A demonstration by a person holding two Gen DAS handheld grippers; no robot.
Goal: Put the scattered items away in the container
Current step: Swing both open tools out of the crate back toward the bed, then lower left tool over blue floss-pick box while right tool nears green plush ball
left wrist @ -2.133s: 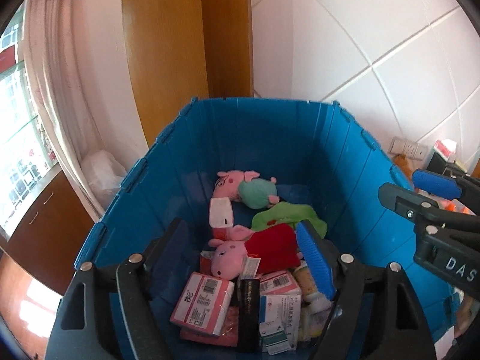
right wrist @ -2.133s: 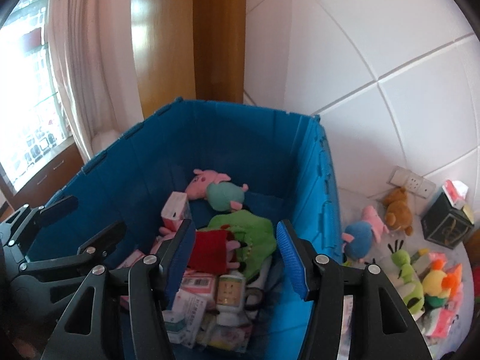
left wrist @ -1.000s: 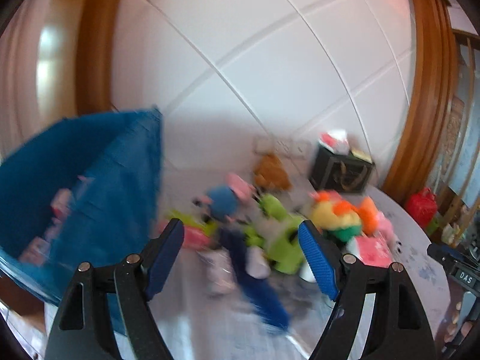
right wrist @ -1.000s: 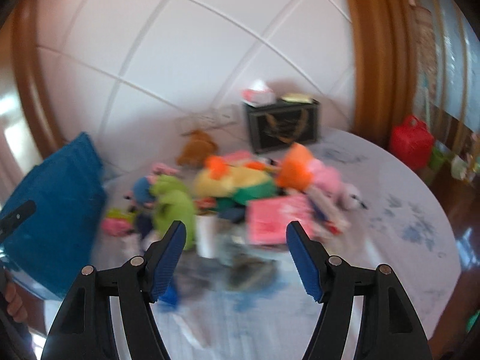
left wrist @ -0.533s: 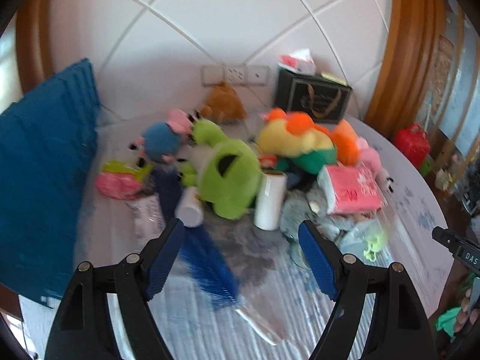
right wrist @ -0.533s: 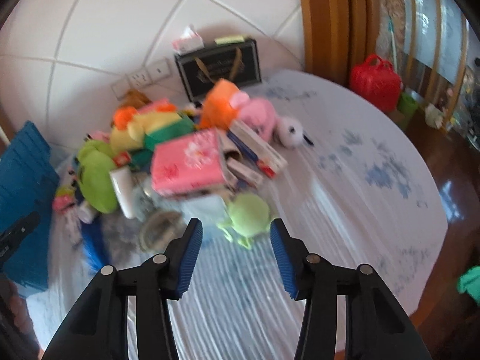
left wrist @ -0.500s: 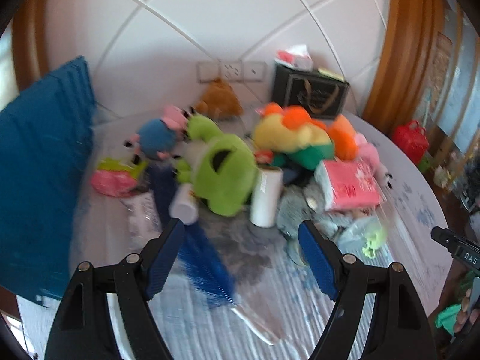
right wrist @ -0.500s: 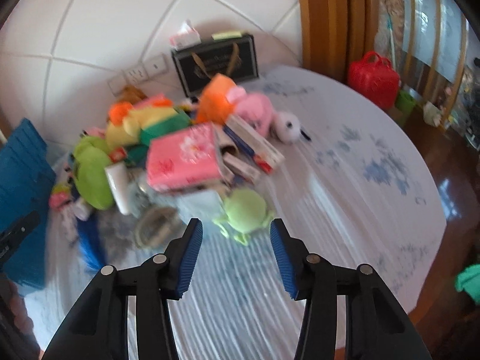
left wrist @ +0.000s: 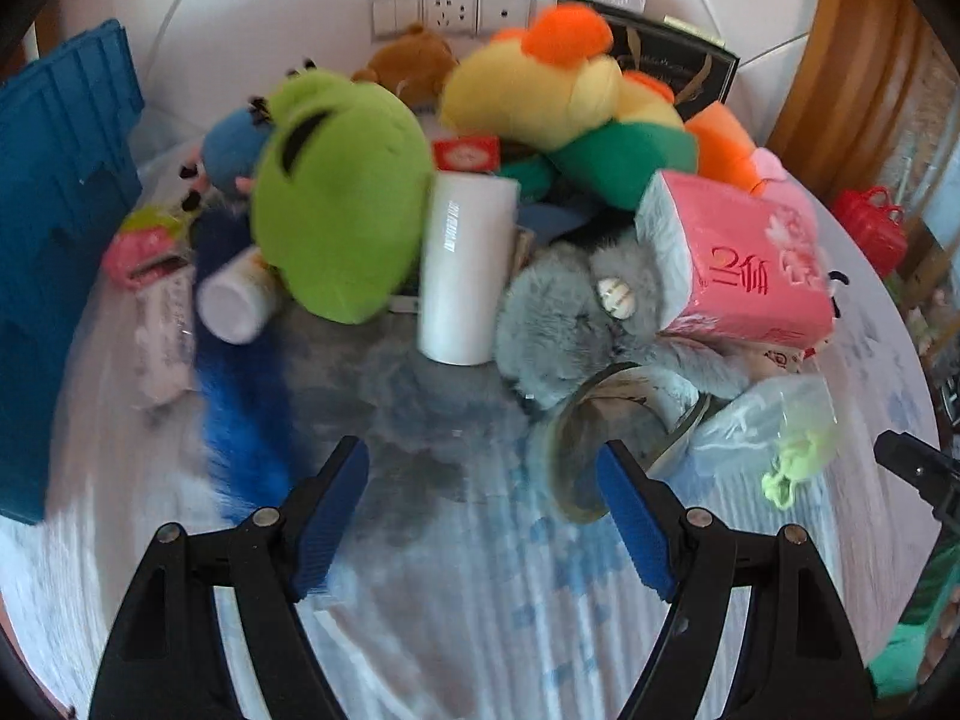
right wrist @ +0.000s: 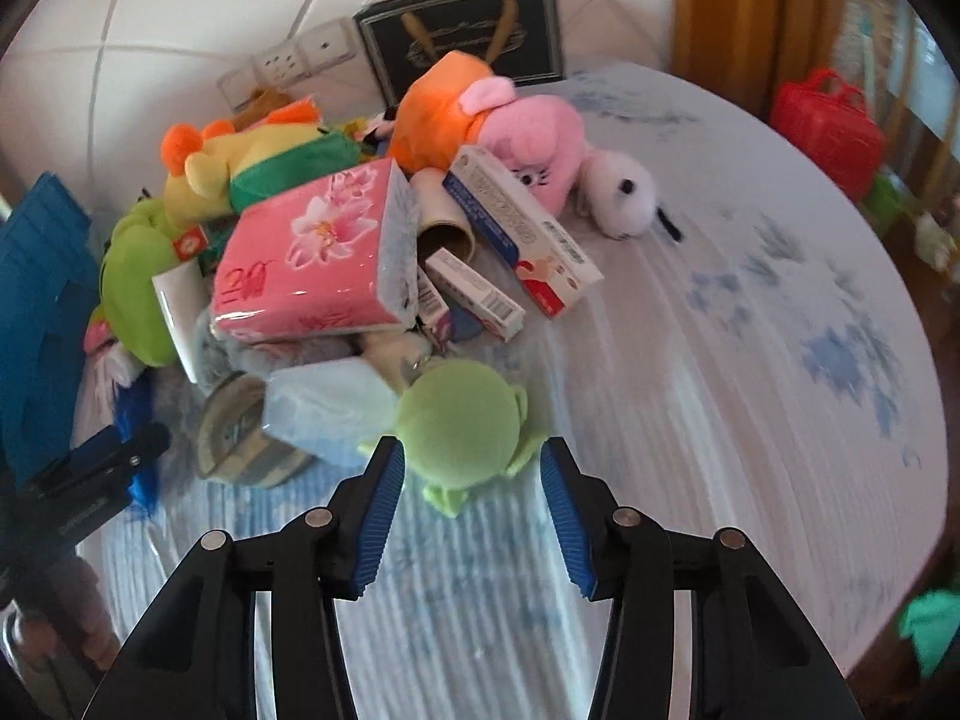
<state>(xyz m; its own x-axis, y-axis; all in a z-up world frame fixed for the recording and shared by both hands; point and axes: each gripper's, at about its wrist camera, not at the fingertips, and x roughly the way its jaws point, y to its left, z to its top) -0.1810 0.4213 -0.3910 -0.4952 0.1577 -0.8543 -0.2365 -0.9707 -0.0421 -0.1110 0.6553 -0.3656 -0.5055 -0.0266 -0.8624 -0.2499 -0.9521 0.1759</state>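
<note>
We held the right gripper (right wrist: 474, 501) wide open, low over the counter (right wrist: 750, 360), and its blue fingers (right wrist: 379, 516) stood on either side of a small green plush (right wrist: 459, 423) without touching it. This plush lay at the near edge of the pile, just beside a pale blue pack (right wrist: 327, 405) and a roll of tape (right wrist: 237, 432). Behind them a pink tissue pack (right wrist: 312, 246) rested on top of other things, and two white boxes (right wrist: 519, 228) leaned beside it. A pink plush (right wrist: 534, 138) and a white plush (right wrist: 621, 189) lay further back, with a black bag (right wrist: 465, 36) against the wall.

We held the left gripper (left wrist: 483, 516) also wide open, with nothing between its fingers (left wrist: 333, 507). It hovered above the counter (left wrist: 456, 612) in front of the pile. Ahead of it stood a white cylinder (left wrist: 465, 267) upright, between a big green plush (left wrist: 339, 198) and a grey plush (left wrist: 570, 315). A white bottle (left wrist: 237, 297) lay on its side just beside the green plush, and a blue furry thing (left wrist: 246, 420) stretched toward us. A yellow plush (left wrist: 552, 84) lay on top at the back.

The container (left wrist: 54, 228), a blue bin, stood at the left edge of the counter, apart from the pile; we saw only its outer wall.
</note>
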